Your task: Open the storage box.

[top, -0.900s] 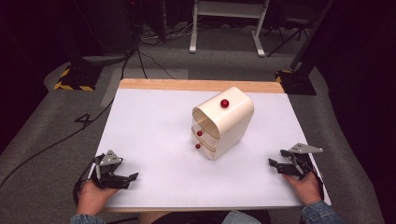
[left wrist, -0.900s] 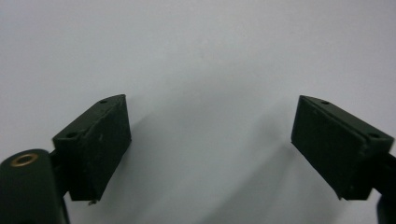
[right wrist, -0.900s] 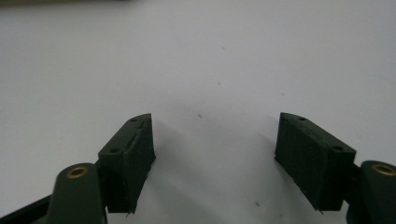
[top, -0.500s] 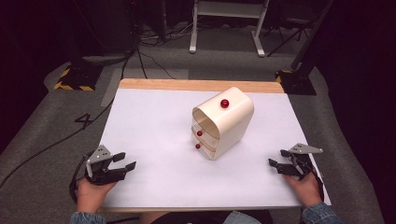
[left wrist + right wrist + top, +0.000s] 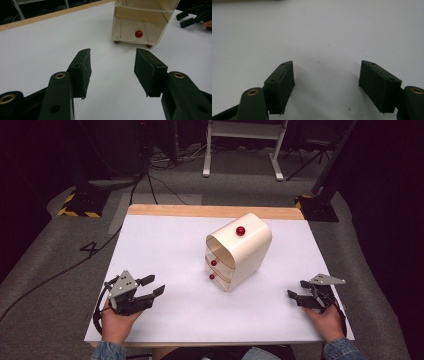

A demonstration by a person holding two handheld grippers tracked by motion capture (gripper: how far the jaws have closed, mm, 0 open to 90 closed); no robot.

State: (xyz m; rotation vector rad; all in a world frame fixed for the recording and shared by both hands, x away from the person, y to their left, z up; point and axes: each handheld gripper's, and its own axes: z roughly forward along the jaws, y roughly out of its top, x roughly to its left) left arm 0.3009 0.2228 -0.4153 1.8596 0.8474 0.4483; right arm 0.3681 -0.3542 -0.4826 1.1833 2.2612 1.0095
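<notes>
Jaws of our left gripper (image 5: 112,72) and right gripper (image 5: 327,85) stand apart, empty; a skewed approach could probably shove the light drawer cabinet (image 5: 239,251) aside.

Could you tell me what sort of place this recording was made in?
Probably a lab or studio set up for recording: a white-topped table stands on grey carpet, with cables trailing across the floor and hazard-striped tape by a dark stand.
</notes>
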